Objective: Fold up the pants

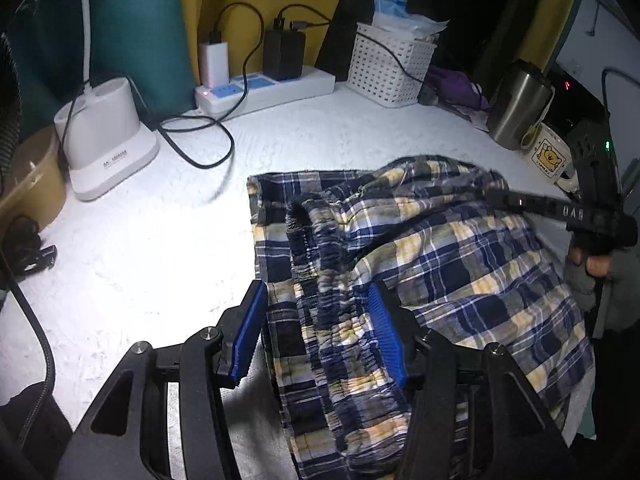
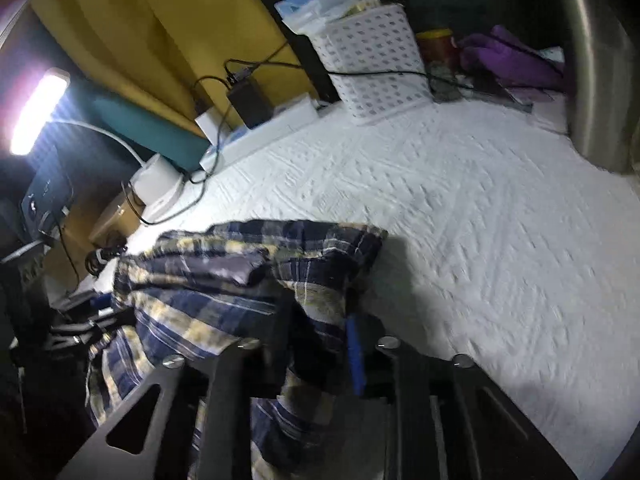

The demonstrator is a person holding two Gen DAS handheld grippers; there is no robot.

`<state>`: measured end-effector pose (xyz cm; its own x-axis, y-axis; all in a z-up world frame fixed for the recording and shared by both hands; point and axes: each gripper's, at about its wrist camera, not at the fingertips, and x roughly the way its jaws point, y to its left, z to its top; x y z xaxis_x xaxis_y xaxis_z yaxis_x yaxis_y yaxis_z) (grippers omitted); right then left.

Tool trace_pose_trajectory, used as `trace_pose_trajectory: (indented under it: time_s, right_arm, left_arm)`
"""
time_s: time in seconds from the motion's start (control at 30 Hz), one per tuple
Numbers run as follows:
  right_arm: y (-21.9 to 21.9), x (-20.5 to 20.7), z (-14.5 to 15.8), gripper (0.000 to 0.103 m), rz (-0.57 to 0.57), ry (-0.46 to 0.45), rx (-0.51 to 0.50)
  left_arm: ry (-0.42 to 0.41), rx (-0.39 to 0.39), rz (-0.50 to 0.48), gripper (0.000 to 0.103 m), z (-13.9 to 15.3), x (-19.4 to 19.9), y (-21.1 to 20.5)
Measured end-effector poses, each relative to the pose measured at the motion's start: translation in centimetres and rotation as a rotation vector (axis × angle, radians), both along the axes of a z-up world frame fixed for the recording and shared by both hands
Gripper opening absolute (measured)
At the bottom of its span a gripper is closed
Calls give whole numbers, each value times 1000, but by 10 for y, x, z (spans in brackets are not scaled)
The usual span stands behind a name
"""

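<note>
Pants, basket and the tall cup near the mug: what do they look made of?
Pants: thin woven cloth, probably cotton, matte; plaid, creased, gathered waistband. Basket: white plastic, going by the moulded grid of holes. Tall cup: brushed metal, likely steel, with a dull grey sheen.

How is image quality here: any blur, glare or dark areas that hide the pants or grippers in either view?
Left wrist view: sharp; the table blows out white beside the plaid pants, corners dark, left gripper clear. Right wrist view: motion-blurred, the pants smeared; the lamp flares at left; the right gripper sits in shadow, one blue pad readable.
</note>
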<state>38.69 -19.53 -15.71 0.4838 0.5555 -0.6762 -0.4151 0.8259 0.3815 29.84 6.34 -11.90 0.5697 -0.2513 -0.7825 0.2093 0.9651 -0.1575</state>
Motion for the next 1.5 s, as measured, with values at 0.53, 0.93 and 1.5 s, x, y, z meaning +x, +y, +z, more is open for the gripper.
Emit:
trace_pose_trajectory:
  time_s: [0.53, 0.93, 1.5]
  right_arm:
    - [18, 8, 17, 79, -20, -91, -209]
    - [7, -77, -8, 83, -91, -131, -388]
    - [-9, -158, -12, 83, -83, -152, -446]
  left_arm:
    - [-36, -54, 67, 54, 15, -9, 18]
    - [36, -49, 104, 54, -2, -10, 29]
    - [-49, -23, 152, 54, 24, -49, 16]
